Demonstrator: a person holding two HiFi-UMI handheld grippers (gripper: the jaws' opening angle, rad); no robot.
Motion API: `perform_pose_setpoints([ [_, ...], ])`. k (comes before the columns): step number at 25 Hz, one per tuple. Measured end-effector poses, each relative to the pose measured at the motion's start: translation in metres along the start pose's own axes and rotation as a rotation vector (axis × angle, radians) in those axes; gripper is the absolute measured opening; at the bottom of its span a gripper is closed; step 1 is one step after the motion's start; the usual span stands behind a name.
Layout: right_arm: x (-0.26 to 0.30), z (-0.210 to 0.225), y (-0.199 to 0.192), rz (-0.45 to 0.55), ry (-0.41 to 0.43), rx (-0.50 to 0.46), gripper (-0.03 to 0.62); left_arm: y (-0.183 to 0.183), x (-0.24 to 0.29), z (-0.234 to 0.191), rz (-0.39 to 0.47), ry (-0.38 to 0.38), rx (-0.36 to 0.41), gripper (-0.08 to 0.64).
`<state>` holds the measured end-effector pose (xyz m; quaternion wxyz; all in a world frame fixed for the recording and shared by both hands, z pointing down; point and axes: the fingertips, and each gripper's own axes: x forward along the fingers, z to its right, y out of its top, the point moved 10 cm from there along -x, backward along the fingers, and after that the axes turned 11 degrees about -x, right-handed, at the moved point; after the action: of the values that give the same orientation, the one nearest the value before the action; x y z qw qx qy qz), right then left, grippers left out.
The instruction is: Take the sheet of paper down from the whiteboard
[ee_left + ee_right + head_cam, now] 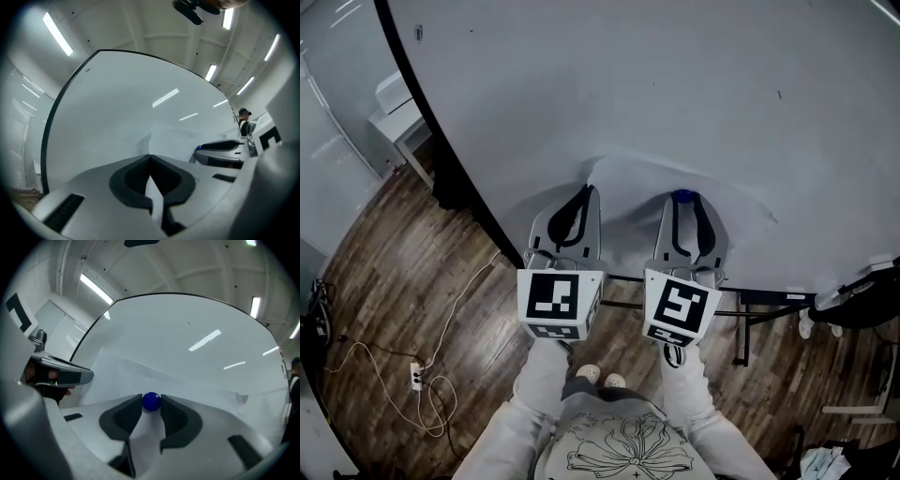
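A white sheet of paper lies against the big whiteboard, its left part bulging away from the board. My left gripper is shut on the sheet's left edge; in the left gripper view the paper runs in as a thin strip between the closed jaws of that gripper. A round blue magnet sits on the sheet to the right. My right gripper has its pads pressed on both sides of this magnet, with the sheet spreading behind it.
Below the board is a wooden floor with a white cable and power strip at left. A white cabinet stands beyond the board's left edge. The board's stand legs are at lower right. A person stands far right.
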<state>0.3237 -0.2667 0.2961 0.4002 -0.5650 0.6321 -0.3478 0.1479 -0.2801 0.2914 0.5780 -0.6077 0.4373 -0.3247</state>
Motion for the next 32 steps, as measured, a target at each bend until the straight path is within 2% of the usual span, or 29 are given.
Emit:
perform_pose_setpoints([
  [3,-0.002,0.002,-0.001,0.001,0.000,0.010,0.120,0.001,-0.002,0.003,-0.008,0.002,-0.017,0.003],
  [10,-0.004,0.004,0.000,-0.003,0.008,0.041,0.118,0.004,-0.003,0.000,-0.040,0.000,-0.002,0.003],
  [18,-0.010,0.016,0.005,0.010,-0.036,0.055,0.117,0.002,-0.017,-0.019,-0.072,0.062,0.019,0.003],
  [32,-0.004,0.016,0.003,-0.013,-0.037,0.050,0.121,0.004,-0.046,-0.044,-0.082,0.108,0.023,0.003],
])
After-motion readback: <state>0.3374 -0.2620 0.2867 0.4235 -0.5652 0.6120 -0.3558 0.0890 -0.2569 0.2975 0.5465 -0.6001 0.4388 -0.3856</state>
